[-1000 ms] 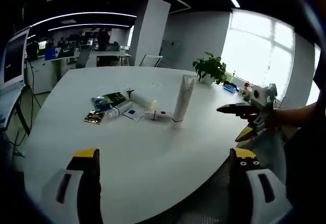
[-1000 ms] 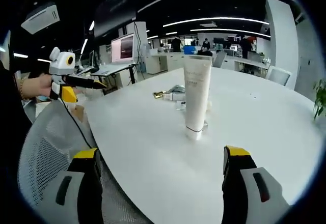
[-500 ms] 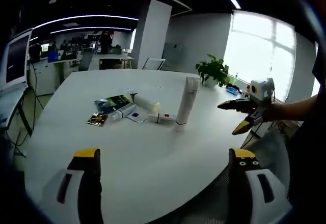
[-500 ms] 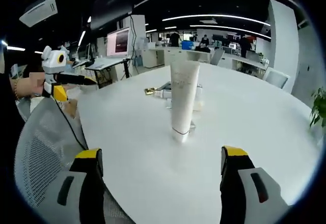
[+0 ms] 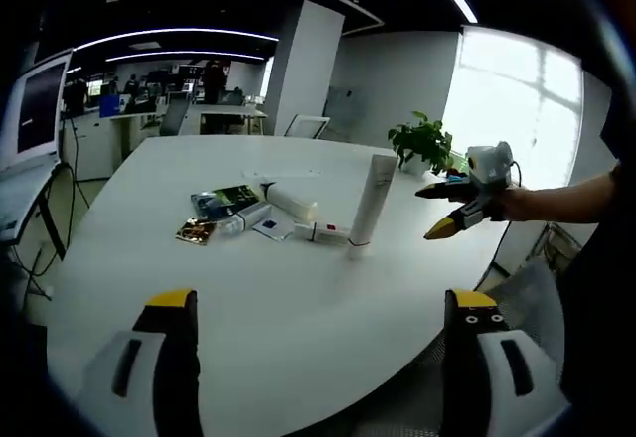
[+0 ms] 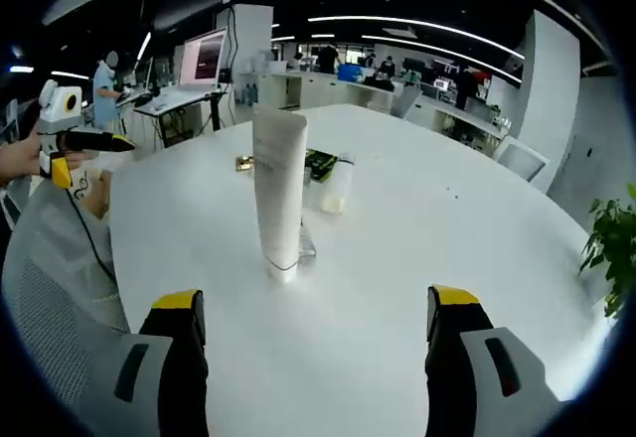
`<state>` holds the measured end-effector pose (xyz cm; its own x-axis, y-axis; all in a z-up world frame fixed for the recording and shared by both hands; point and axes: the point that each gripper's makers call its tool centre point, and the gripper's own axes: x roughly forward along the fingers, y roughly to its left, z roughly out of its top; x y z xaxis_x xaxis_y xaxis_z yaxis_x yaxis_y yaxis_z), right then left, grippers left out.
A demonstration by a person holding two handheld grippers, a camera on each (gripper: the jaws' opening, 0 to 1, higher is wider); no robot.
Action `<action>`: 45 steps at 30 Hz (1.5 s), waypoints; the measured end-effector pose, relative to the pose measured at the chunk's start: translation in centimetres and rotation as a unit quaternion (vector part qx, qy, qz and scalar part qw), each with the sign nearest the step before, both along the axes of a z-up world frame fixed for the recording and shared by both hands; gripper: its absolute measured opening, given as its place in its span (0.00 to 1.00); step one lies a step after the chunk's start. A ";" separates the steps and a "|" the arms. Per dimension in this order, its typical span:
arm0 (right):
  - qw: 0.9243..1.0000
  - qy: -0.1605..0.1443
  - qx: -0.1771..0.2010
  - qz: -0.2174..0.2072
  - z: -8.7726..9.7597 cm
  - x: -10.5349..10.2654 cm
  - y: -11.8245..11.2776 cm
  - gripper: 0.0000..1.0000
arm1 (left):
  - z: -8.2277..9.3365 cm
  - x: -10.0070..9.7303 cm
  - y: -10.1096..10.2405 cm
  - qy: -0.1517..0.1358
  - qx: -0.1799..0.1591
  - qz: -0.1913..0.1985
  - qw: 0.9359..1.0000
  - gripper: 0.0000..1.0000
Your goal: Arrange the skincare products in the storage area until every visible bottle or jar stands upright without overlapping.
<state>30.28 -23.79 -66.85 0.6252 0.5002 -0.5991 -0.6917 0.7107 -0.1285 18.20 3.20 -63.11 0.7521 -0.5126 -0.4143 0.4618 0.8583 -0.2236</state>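
Both grippers hang over the near edge of the white table (image 5: pixel 298 308) with their jaws spread wide and nothing between them: the left gripper (image 5: pixel 318 358) in its own view, the right gripper (image 6: pixel 318 358) in its own.

Ahead of the right gripper, and a little to its left, a white tube (image 6: pixel 278 194) stands upright on its cap. Behind the tube a pale bottle (image 6: pixel 336 187) is partly hidden, as is a small clear item at the tube's foot (too blurred to name). From the left gripper the same tube (image 5: pixel 368 204) stands ahead and slightly right, with a cluster beyond-left of it: a lying white bottle (image 5: pixel 288 202), a small lying tube (image 5: pixel 323 231), a dark green packet (image 5: pixel 227 200) and a small gold-patterned packet (image 5: pixel 195 231). Their labels cannot be read.

Around the table lies an open office with a pillar (image 5: pixel 303 70), a potted plant (image 5: pixel 425 144), a bright window (image 5: pixel 517 109) and distant desks. A mesh chair back (image 6: pixel 60 298) sits just left of the right gripper.
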 end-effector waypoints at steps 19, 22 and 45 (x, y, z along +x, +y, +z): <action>0.997 0.032 -0.067 -0.013 -0.1 6.6 -1.6 0.80 | -0.3 0.0 0.1 0.017 -0.003 0.007 1.000 0.95; 0.997 0.034 -0.068 -0.009 0.0 7.8 -1.3 0.80 | -0.3 0.0 0.1 0.019 -0.005 0.008 1.000 0.95; 0.995 0.003 -0.093 0.048 7.8 18.1 4.0 0.74 | -0.5 0.1 0.5 0.027 -0.016 0.021 0.999 0.94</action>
<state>48.34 -19.81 -59.04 0.5762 0.4383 -0.6898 -0.7565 0.6055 -0.2472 18.33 3.72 -63.61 0.7495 -0.4952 -0.4392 0.4124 0.8684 -0.2754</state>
